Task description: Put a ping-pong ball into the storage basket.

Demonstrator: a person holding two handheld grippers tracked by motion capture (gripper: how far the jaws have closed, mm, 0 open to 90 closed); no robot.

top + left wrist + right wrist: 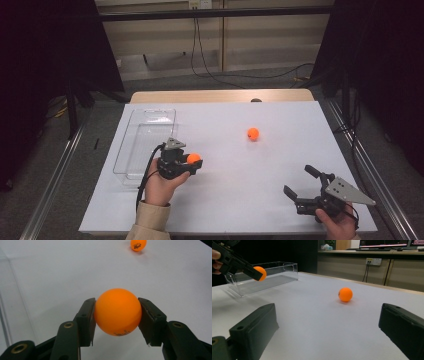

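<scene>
One ball gripped beside the bin, one left on the table.

The left gripper (191, 165) has its jaws pressed on both sides of an orange ball (117, 311), held clear of the white table (240, 200), just right of the clear bin (145, 142) and not yet over it. As far as I can see the bin is empty, so nothing looks delivered yet. The second ball (253, 133) lies loose on the table, well right of the bin. The right gripper (300, 182) hovers farthest from the bin, jaws wide apart with nothing between them. My guess: drop this ball in, then fetch the other.
</scene>
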